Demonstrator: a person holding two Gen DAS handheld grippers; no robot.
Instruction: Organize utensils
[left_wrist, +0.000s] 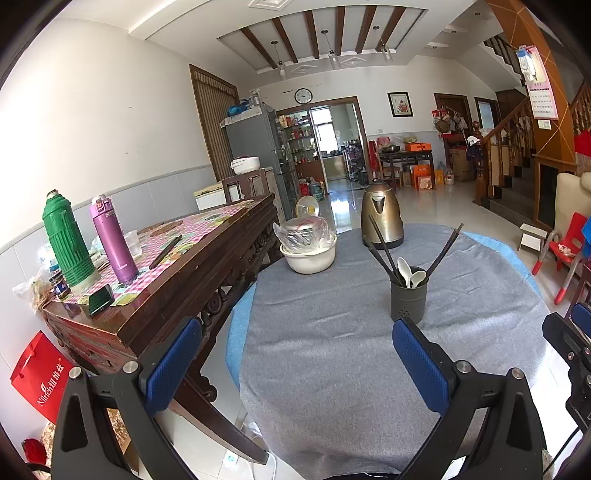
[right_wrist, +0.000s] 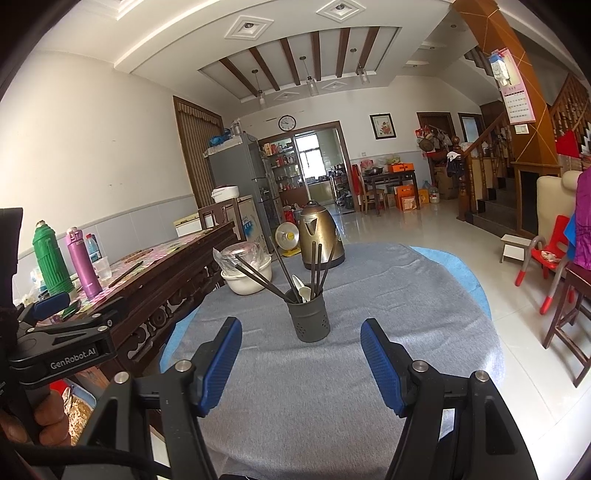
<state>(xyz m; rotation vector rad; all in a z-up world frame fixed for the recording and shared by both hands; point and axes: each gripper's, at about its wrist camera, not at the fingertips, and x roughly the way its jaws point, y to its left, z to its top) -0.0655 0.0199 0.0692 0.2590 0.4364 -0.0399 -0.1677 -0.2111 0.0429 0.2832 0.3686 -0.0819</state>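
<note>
A dark grey utensil holder (left_wrist: 407, 298) (right_wrist: 308, 319) stands upright on the grey cloth of the round table (left_wrist: 332, 354) (right_wrist: 314, 387). It holds several dark chopsticks (left_wrist: 384, 248) (right_wrist: 277, 273) and two white spoons (left_wrist: 410, 274) (right_wrist: 302, 291). My left gripper (left_wrist: 295, 358) is open and empty, above the table's near side, the holder just beyond its right finger. My right gripper (right_wrist: 301, 363) is open and empty, straight in front of the holder and short of it. The left gripper also shows in the right wrist view (right_wrist: 70, 325).
A bronze kettle (left_wrist: 381, 214) (right_wrist: 320, 236) stands at the table's far side. A white bowl with a plastic-wrapped pot (left_wrist: 308, 243) (right_wrist: 246, 269) sits at far left. A wooden side table (left_wrist: 177, 266) carries green (left_wrist: 68, 243) and purple (left_wrist: 112, 240) flasks. Red chair (left_wrist: 565, 251) at right.
</note>
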